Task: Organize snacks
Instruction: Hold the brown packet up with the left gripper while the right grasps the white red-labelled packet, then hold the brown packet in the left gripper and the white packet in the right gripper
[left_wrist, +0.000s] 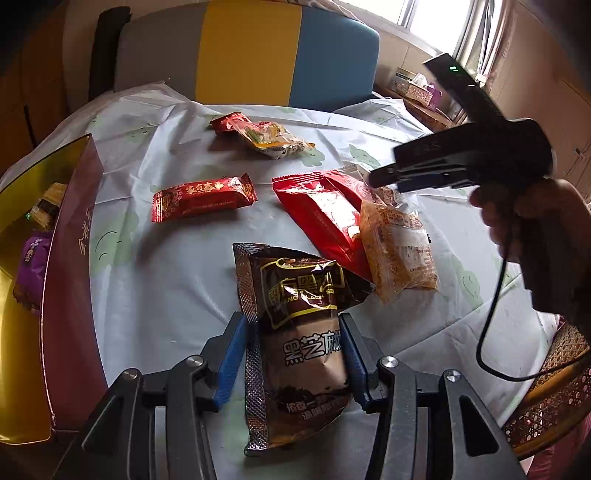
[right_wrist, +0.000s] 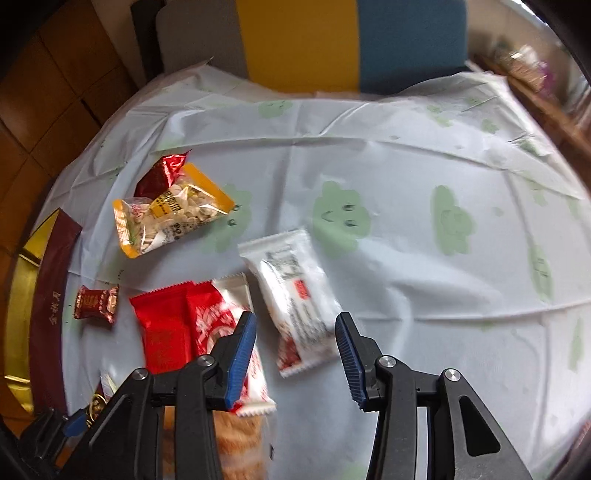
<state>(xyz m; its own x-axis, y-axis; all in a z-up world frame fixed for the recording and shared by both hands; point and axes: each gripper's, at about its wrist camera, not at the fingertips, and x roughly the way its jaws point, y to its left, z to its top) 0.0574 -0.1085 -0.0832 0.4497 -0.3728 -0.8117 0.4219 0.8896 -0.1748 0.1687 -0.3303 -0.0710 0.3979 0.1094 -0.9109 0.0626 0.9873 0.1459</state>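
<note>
Pale blue cloth printed with green clouds covers the worktop (left_wrist: 166, 280); a chair back in grey, yellow and blue stands beyond it, a window at upper right.

Left hand-held gripper (left_wrist: 295, 354): blue pads pressed against both long sides of the brown sesame packet (left_wrist: 303, 332), pinching it across its width at about mid-length. The packet's long axis runs away from the camera, along the fingers, its top seal leaning left; it sits near the worktop's front edge. Judged light, soft and crinkly, with slippery foil and contents that may shift; a hold across the filled middle, as here, should serve better than one on the flat crimped seals.

Right hand-held gripper (right_wrist: 295, 354): jaws spread, nothing between them, poised above the cloth. Just ahead of the gap lies the white packet (right_wrist: 291, 299), its long axis slanting from upper left to lower right, somewhat blurred. Probably light and pliable; it would best be taken across its narrow width.

Outward from the grippers: a large red packet (left_wrist: 321, 218) overlaps a clear bag of orange-brown snacks (left_wrist: 399, 251). Left of these lies a red bar (left_wrist: 203, 197), its long axis nearly crosswise to the view. Farther back, a clear nut bag with orange edging (right_wrist: 170, 218) rests partly on a dark red wrapper (right_wrist: 159, 173). At the far left, the maroon box with gold lining (left_wrist: 70, 258) already holds a purple packet (left_wrist: 31, 266) and other items, presumably the collecting place.
</note>
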